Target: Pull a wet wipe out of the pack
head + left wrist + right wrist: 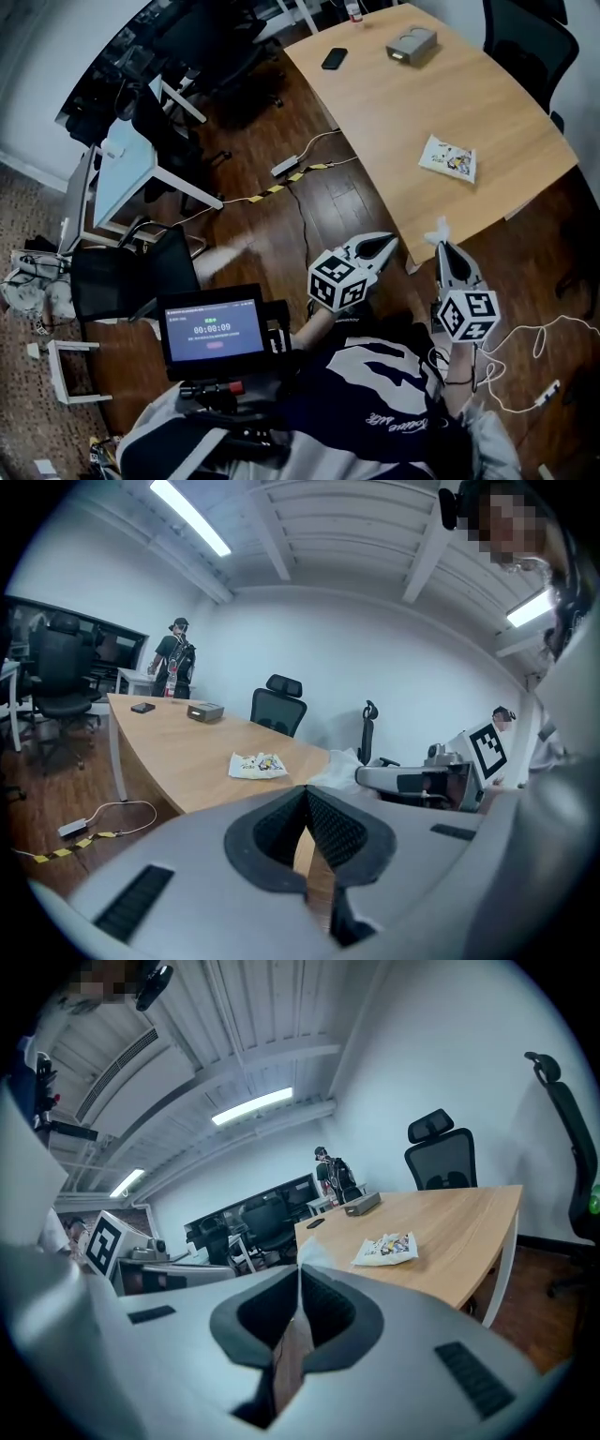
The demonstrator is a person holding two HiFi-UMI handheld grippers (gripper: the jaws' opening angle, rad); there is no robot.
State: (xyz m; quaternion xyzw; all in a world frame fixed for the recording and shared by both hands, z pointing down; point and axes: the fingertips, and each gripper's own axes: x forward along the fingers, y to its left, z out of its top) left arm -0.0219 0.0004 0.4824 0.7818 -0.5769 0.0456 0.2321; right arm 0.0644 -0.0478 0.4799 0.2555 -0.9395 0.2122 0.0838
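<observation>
Held the wet wipe pinched between the tips of the right gripper, off the table edge, at 6 o'clock from the pack lying flat on it. Had the left gripper pressed together, empty, at 9 o'clock from the right.

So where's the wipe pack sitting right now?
In the head view the wipe pack lies on the wooden table, toward its right edge, beyond the right gripper and untouched; the grey box and phone sit farther up the table.
</observation>
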